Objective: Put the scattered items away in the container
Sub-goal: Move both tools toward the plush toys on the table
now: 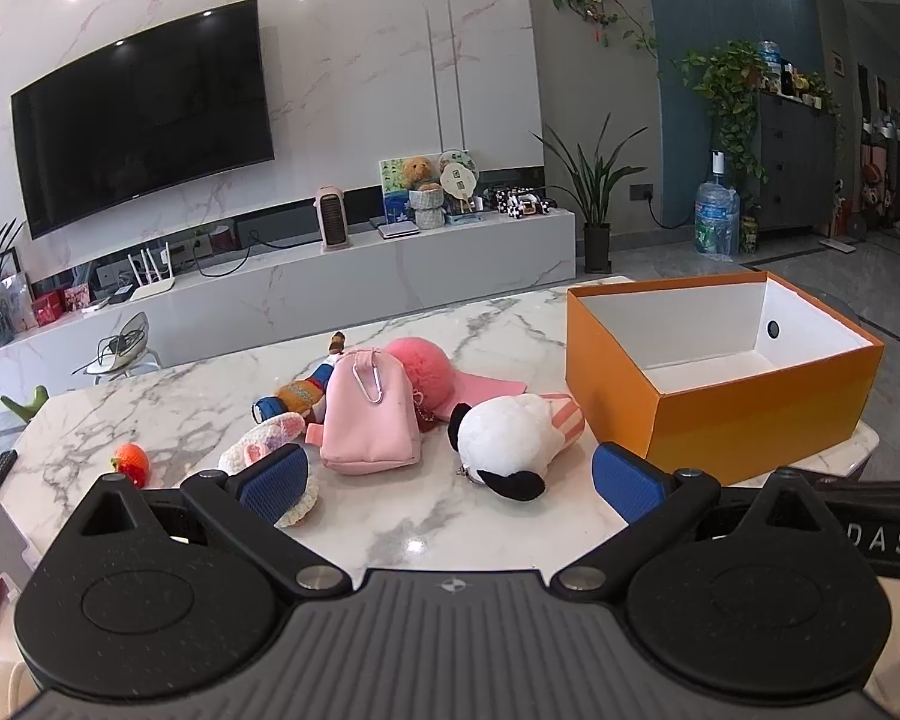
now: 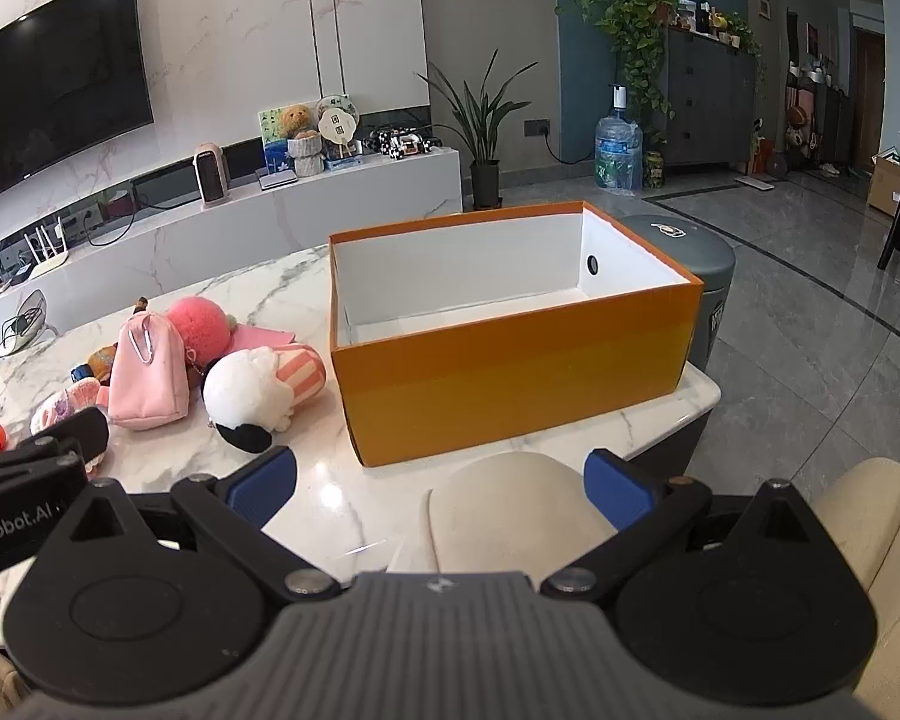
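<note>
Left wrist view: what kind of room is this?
Almost certainly a home living room: a wall-mounted TV above a long low media console, potted plants, and a marble table holding plush toys and an orange box.

Box (image 2: 510, 378) on table (image 2: 330, 498) at right, toy cluster (image 2: 210, 372) just left of it, cabinet (image 2: 306, 204) behind.

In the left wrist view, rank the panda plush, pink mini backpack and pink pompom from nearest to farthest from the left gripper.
From the left gripper:
1. Panda plush, just ahead, right of centre.
2. Pink mini backpack, behind it, to the left.
3. Pink pompom, farthest, behind the backpack.
</note>
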`<state>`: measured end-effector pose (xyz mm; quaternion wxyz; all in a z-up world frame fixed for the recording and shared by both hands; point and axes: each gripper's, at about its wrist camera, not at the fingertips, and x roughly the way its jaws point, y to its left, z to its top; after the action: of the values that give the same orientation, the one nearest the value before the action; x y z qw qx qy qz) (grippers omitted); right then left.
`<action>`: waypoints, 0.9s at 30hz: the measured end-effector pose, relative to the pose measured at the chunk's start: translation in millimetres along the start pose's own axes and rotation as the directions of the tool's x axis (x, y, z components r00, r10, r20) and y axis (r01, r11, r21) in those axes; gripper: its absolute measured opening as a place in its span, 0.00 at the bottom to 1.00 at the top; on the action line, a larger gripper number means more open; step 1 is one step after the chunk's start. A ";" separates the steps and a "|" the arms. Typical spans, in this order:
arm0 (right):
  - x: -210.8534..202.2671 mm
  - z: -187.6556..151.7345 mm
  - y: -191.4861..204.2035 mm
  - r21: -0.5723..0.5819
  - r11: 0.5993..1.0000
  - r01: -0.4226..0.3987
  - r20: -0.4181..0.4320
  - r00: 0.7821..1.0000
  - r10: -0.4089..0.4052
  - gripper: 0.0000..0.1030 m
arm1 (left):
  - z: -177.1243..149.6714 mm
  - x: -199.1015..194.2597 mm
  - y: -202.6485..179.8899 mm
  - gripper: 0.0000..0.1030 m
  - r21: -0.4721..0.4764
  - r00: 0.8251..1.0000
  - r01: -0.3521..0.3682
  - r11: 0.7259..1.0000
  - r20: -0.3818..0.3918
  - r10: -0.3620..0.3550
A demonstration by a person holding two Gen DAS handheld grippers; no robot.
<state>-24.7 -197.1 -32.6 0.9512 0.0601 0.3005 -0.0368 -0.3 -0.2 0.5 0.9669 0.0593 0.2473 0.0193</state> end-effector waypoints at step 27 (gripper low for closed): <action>-0.2 -5.6 6.5 -0.040 0.999 0.000 -0.063 0.998 -0.003 1.00 | -4.1 -5.4 7.6 1.00 -0.040 1.000 0.025 0.999 -0.015 -0.025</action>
<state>-27.3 -189.8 -36.5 0.9422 0.0420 0.3312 -0.0295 -7.1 7.3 0.5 0.9661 0.0368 0.2553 0.0126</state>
